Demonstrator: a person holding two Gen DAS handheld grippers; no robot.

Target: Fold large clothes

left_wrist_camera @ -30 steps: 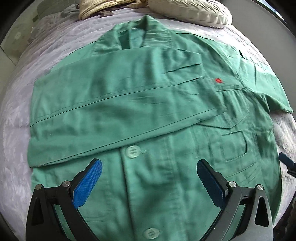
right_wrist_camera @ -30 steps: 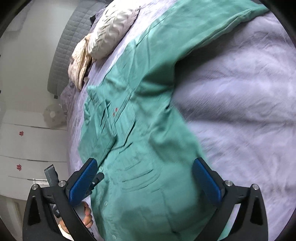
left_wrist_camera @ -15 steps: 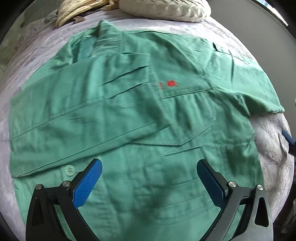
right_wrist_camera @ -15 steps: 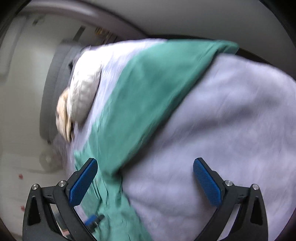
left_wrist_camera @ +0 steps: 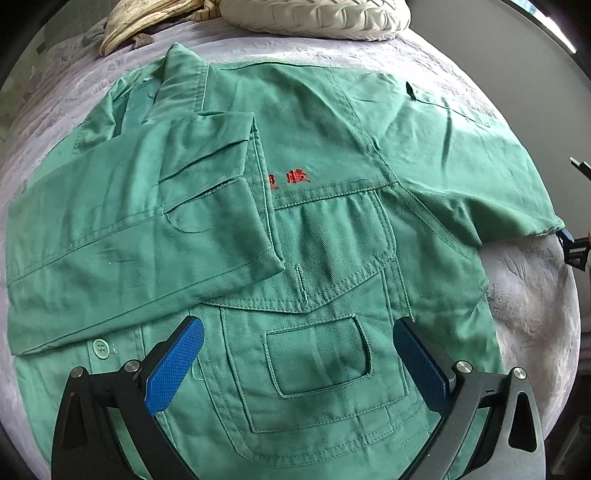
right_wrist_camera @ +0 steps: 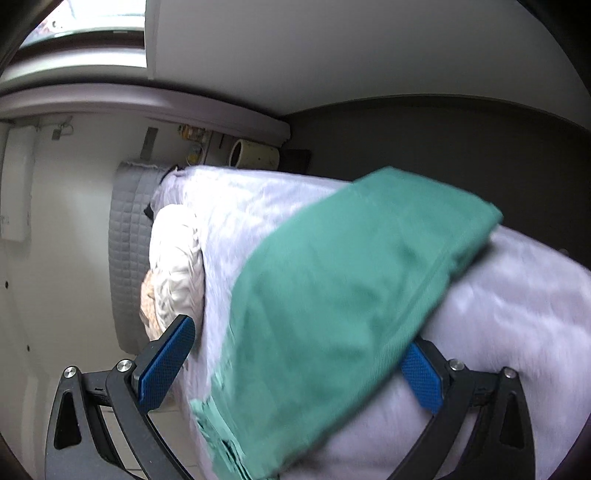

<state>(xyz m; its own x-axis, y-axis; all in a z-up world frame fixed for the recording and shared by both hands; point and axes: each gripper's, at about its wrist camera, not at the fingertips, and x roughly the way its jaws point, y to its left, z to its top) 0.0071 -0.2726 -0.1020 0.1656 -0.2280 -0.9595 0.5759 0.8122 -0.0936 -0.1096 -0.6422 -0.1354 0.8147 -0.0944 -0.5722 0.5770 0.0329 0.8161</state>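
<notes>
Left tongs (left_wrist_camera: 297,363) wide open, holding nothing, hovering over the green jacket (left_wrist_camera: 332,229), which lies front-up on the bed (left_wrist_camera: 532,295). Left of these tongs, one sleeve (left_wrist_camera: 140,236) is already folded across the chest, its cuff end just ahead of the left pad. Between the pads sits the chest pocket (left_wrist_camera: 317,358); a button (left_wrist_camera: 100,348) is just left of the left pad. Ahead, a pillow (left_wrist_camera: 317,16) is at the far edge of the bed.

Right tongs (right_wrist_camera: 295,369) also wide open, gripping nothing. The other sleeve (right_wrist_camera: 332,295) lies between the pads, running ahead toward the bed edge; view is blurred, so contact can't be judged.

Risks, as judgement: closing the right tongs now may catch the bedcover with the sleeve, or only one layer, so the sleeve twists on the fold. The cuff near the bed edge could slide off. If the left tongs press or drag on the body, the folded sleeve could shift open.
</notes>
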